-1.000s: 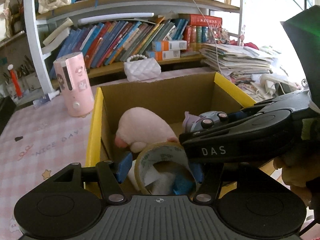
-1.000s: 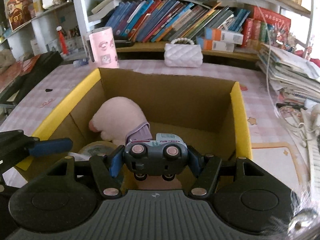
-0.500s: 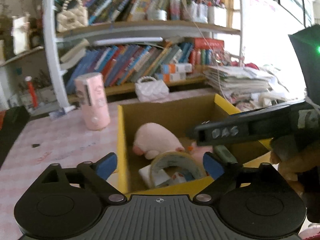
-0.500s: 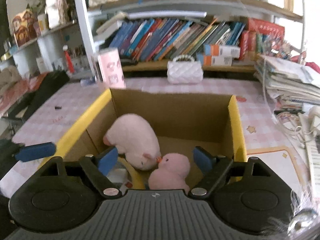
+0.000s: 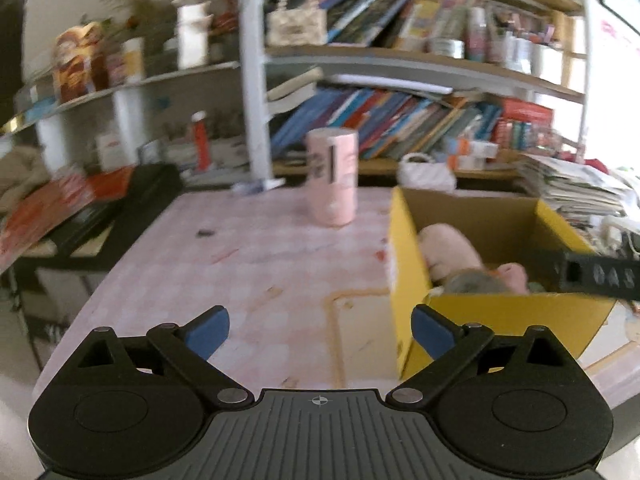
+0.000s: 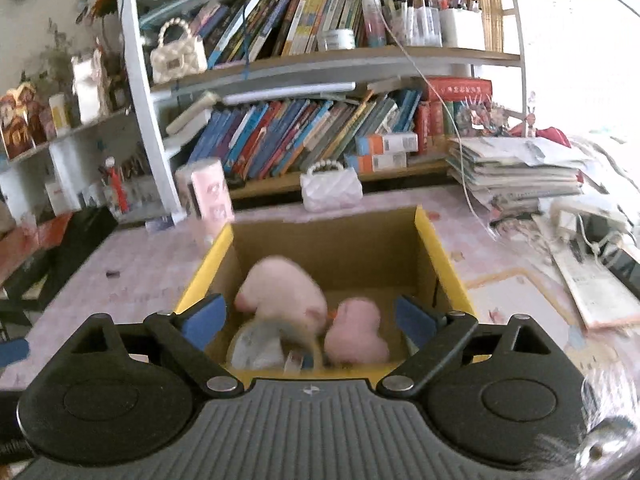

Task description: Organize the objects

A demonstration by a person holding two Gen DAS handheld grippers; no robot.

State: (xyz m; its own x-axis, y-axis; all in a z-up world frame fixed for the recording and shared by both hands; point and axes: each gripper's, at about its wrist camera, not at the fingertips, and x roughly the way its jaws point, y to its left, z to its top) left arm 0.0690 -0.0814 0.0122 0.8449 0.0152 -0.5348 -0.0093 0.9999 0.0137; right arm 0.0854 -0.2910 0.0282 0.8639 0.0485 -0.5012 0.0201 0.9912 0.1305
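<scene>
Both your claws are let go and hold nothing. The left claw (image 5: 320, 330) has its blue pads spread wide over bare pink counter (image 5: 248, 272), with the box (image 5: 496, 312) off to its right. The right claw (image 6: 310, 316) is widening at this moment, and nothing sits between its pads; it looks straight down into the box (image 6: 440, 248) from the near side.

The things you are tidying already lie inside that yellow-edged cardboard box: a big pink plush (image 6: 280, 292) toward the back left, a smaller pink plush (image 6: 356, 336) beside it on the right and seemingly touching it, and a roll of tape (image 6: 260, 344) in the near left corner, partly under the big plush. They rest loosely against one another, probably because they were dropped in rather than arranged. A greyish thing shows in the left view behind the near wall, too blurred to name.

Outside the box, a pink cylinder (image 6: 208, 192) and a small white handbag (image 6: 332, 190) stand on the counter behind it. If these belong to the job, they are what is left for you to collect.
</scene>
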